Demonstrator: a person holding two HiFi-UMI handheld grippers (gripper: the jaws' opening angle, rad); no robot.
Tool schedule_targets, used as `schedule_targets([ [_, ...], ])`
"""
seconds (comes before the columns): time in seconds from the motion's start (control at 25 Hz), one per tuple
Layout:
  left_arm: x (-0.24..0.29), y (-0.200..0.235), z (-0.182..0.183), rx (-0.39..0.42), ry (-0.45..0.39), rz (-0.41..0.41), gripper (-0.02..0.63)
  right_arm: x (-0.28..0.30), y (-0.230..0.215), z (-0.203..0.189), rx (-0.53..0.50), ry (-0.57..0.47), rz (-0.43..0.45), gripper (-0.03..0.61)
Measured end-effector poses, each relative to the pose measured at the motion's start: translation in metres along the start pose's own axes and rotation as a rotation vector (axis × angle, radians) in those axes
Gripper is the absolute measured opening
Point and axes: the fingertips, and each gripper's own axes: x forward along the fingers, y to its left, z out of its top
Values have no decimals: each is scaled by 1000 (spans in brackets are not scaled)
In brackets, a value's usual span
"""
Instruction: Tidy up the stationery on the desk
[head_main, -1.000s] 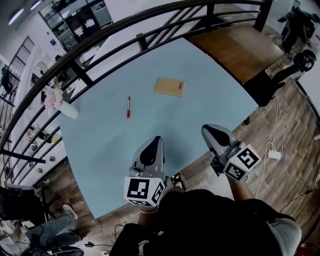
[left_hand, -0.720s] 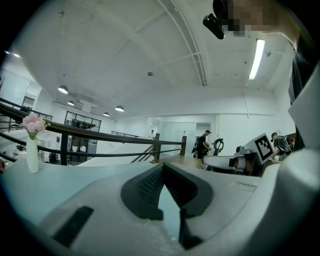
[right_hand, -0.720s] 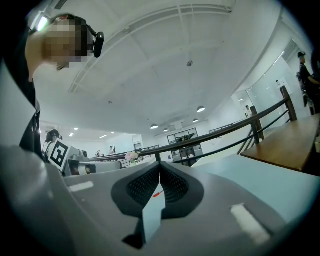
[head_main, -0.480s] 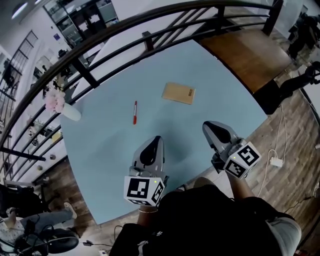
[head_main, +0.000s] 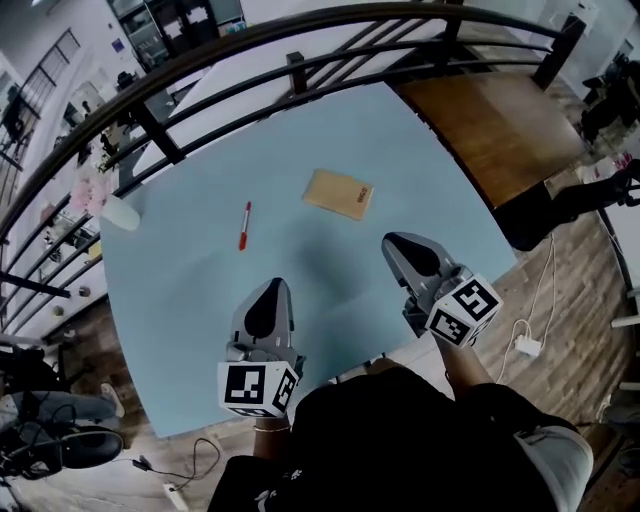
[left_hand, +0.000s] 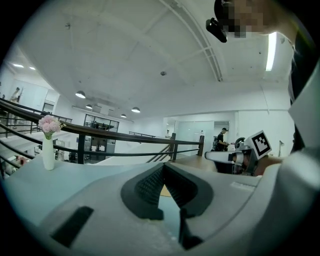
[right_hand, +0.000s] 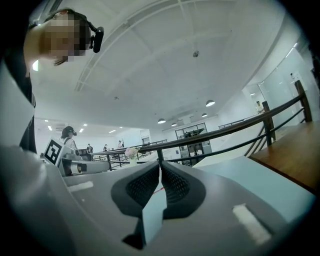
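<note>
Simply slim red pen (head_main: 243, 225), rectangular tan notebook (head_main: 339, 193)

Both grippers held out low in front of the torso, side by side, apart from each other, both pointing away from the body and roughly level. Left gripper (head_main: 271, 290): jaws meet at the tips, nothing between them. Right gripper (head_main: 393, 243): reaches a little further forward than the left, jaws also pressed together, nothing held

One red pen (head_main: 243, 226), one tan notebook (head_main: 339, 193), one white vase (head_main: 120, 213) of pink flowers (head_main: 88, 190), one light-blue desk (head_main: 190, 290)
</note>
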Motion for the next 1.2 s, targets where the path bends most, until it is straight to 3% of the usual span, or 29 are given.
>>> schedule_targets([
  [0.76,43,-1,-28,-46,35,248,6,71,-103,-33,-145,215,151,46],
  [1.2,57,2,-46,-63,77,312,21,138,-154,-101,-214,401,202,96],
])
